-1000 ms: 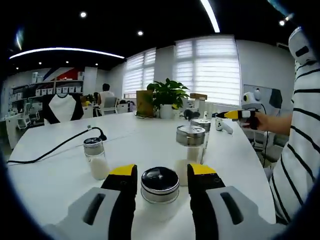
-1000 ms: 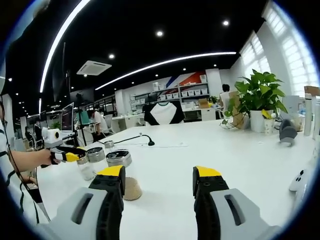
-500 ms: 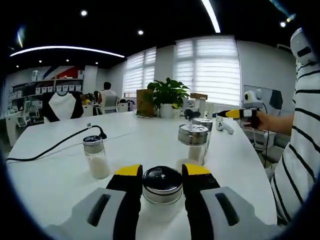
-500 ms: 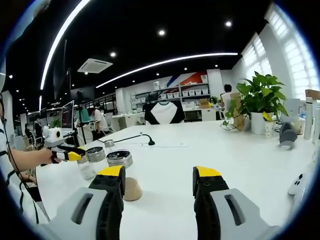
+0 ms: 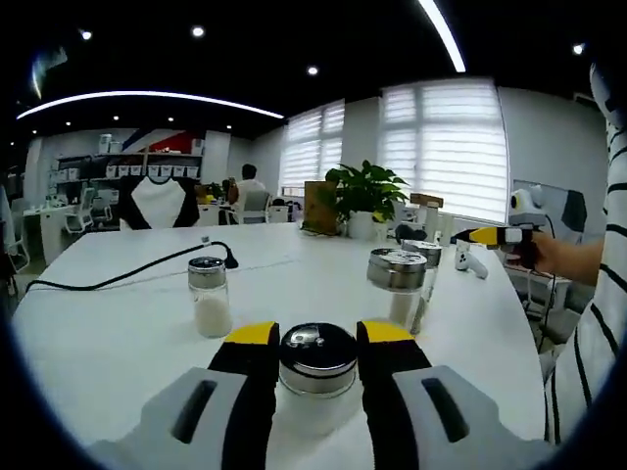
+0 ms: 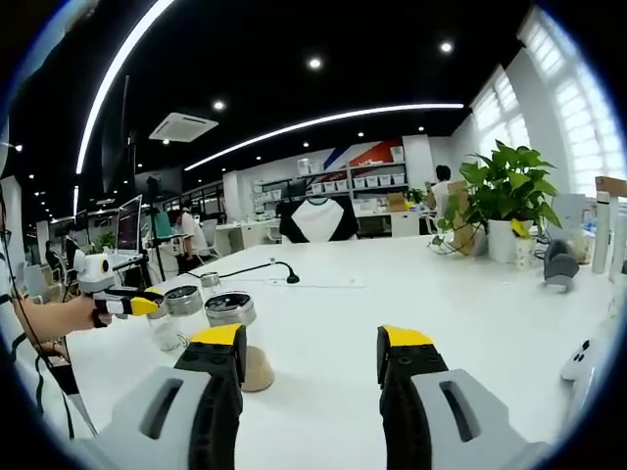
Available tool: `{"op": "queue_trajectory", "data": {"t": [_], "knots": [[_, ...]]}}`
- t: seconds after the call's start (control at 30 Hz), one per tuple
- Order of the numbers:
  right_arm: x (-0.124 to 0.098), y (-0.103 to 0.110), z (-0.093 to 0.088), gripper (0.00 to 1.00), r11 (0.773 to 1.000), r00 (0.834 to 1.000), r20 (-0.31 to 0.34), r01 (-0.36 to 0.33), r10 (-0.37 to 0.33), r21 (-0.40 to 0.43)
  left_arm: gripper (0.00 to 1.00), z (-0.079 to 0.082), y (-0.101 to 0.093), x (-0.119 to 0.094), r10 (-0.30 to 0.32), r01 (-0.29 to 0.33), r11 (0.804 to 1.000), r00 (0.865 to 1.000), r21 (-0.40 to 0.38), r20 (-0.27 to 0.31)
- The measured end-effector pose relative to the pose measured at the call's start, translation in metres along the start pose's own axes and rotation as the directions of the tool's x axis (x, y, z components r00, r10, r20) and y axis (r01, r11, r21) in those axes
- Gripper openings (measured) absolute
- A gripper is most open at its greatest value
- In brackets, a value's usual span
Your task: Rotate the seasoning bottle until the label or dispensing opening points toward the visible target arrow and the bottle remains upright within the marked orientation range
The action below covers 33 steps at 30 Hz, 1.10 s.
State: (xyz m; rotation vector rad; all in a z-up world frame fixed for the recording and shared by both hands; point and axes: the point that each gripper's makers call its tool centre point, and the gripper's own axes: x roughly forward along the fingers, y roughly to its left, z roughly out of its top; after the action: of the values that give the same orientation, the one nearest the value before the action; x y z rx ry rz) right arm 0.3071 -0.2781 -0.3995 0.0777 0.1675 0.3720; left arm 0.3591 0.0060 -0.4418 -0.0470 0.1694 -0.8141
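In the left gripper view a seasoning bottle (image 5: 315, 360) with a shiny metal lid stands upright on the white table (image 5: 88, 343). My left gripper (image 5: 315, 337) is shut on it, yellow-tipped jaws pressing both sides of the lid. From the right gripper view the same bottle (image 6: 184, 300) sits at the left with the left gripper (image 6: 137, 305) on it, held by a hand. My right gripper (image 6: 312, 339) is open with bare table between its jaws. A bottle of brownish powder (image 6: 233, 311) stands just beyond its left jaw. The right gripper (image 5: 487, 236) hovers at the table's right edge.
A small bottle of white powder (image 5: 209, 296) stands left of the held one. Two metal-lidded bottles (image 5: 398, 282) stand to the right. A black cable (image 5: 127, 274) crosses the far left. A potted plant (image 5: 364, 192) and a white handset (image 5: 472, 260) sit further back.
The left gripper's jaws closed onto the bottle's lid, and its view has since swung left. The right gripper has stayed open and nearly still.
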Motion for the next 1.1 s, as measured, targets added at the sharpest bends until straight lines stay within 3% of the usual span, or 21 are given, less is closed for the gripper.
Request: {"op": "queue_trajectory", "data": {"t": [0.2,0.4,0.6,0.83,0.93,1.0,1.1], "knots": [[-0.001,-0.001,-0.001,0.53,1.0,1.0,-0.007,0.003,-0.003,-0.004,0.33,0.0,0.002,0.001,0.078,-0.077,0.997,0.997,-0.028,0.018],[-0.001,-0.004,0.001,0.53,1.0,1.0,0.0,0.009,-0.009,-0.004,0.33,0.0,0.005,-0.002,0.182,-0.178,0.982,0.982,-0.06,0.058],[-0.002,-0.004,-0.002,0.53,1.0,1.0,-0.002,0.016,-0.016,0.0,0.33,0.0,0.007,-0.004,0.233,-0.227,0.971,0.969,-0.077,0.081],[-0.003,-0.006,-0.002,0.53,1.0,1.0,0.001,0.017,-0.017,0.008,0.33,0.0,0.008,-0.005,0.258,-0.252,0.965,0.962,-0.077,0.089],[-0.003,-0.006,-0.002,0.53,1.0,1.0,0.005,0.014,-0.015,0.015,0.34,-0.003,0.006,-0.003,0.255,-0.254,0.967,0.965,-0.026,0.058],[-0.002,-0.005,-0.003,0.53,1.0,1.0,0.003,0.011,-0.011,0.013,0.34,-0.011,0.005,-0.004,0.255,-0.256,0.965,0.967,0.049,0.02],[-0.001,-0.003,-0.002,0.53,1.0,1.0,0.006,0.005,-0.006,0.012,0.35,-0.006,0.003,-0.008,0.23,-0.23,0.973,0.972,-0.006,0.049]]}}
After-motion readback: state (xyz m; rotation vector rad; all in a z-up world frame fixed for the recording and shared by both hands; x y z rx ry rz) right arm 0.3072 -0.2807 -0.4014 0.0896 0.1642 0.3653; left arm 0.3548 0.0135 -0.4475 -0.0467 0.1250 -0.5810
